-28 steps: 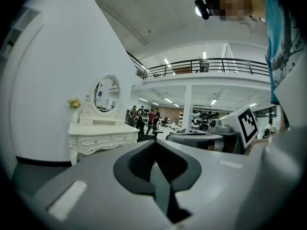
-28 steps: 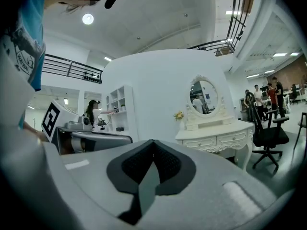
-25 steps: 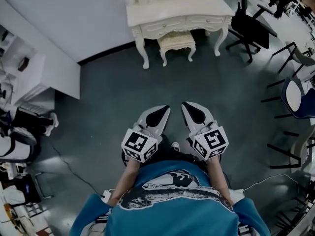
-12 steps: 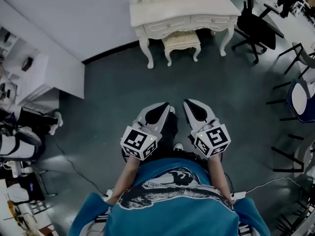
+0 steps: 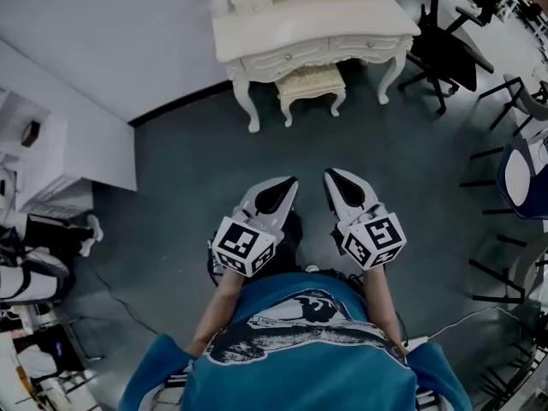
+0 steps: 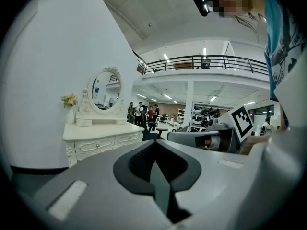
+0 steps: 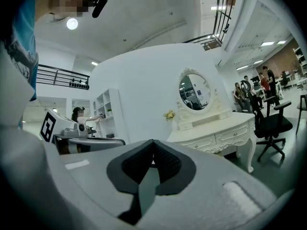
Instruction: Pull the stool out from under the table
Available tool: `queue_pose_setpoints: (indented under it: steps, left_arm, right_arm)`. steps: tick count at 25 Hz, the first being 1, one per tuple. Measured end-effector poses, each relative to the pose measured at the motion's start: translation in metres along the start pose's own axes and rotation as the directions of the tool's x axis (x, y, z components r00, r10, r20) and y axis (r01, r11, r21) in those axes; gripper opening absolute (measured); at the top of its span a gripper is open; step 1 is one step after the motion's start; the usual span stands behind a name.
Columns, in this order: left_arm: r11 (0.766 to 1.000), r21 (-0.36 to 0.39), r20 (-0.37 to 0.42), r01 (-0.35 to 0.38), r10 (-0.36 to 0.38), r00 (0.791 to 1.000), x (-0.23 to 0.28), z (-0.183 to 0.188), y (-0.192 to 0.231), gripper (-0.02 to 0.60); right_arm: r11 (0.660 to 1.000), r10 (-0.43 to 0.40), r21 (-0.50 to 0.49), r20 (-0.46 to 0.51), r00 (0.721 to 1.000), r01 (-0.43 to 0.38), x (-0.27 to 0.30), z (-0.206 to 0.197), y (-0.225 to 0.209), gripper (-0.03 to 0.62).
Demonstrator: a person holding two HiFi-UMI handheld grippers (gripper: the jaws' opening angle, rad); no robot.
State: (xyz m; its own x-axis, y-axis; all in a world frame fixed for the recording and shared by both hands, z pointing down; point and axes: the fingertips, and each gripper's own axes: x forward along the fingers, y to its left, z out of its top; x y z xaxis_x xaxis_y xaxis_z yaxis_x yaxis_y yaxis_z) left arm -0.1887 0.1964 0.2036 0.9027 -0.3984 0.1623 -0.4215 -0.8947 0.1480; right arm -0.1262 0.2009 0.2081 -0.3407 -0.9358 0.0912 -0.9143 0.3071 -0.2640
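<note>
Cream-white, the stool (image 5: 312,82) sits tucked under the desk's (image 5: 291,26) front edge, between its legs, untouched. The left tongs (image 5: 283,187) and right tongs (image 5: 335,180) are closed on nothing and held side by side, pointing at it from well apart, probably because the approach is unfinished.

The table (image 5: 308,22) looks like smooth, cream-painted carved wood; the stool (image 5: 310,80) beneath it seems topped with padded cloth; the floor (image 5: 193,165) before the table is dull grey.
</note>
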Motion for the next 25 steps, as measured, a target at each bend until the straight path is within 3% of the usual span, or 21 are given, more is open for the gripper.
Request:
queue_pose_setpoints:
  steps: [5,14,18,25]
  left_arm:
    - [1.000,0.022,-0.003,-0.004,0.005,1.000,0.017,0.020,0.073,0.011]
    - [0.999,-0.019,-0.026,-0.039,0.039,0.999,0.042,0.029,0.186,0.012]
    - [0.999,-0.031,-0.035,-0.015,0.014,0.999,0.057,0.031,0.204,0.012]
    - [0.996,-0.058,-0.071,0.066,-0.070,0.995,0.079,0.018,0.198,0.011]
  right_arm:
    - [1.000,-0.006,0.002,-0.018,1.000,0.006,0.070,0.013,-0.013,0.003]
    - [0.998,-0.049,0.028,-0.061,0.997,0.051,0.155,0.013,-0.037,0.003]
    - [0.995,-0.083,0.047,-0.079,0.993,0.087,0.168,0.008,-0.050,0.003]
    - [0.993,-0.106,0.045,-0.111,0.988,0.111,0.178,0.005,-0.058,0.003]
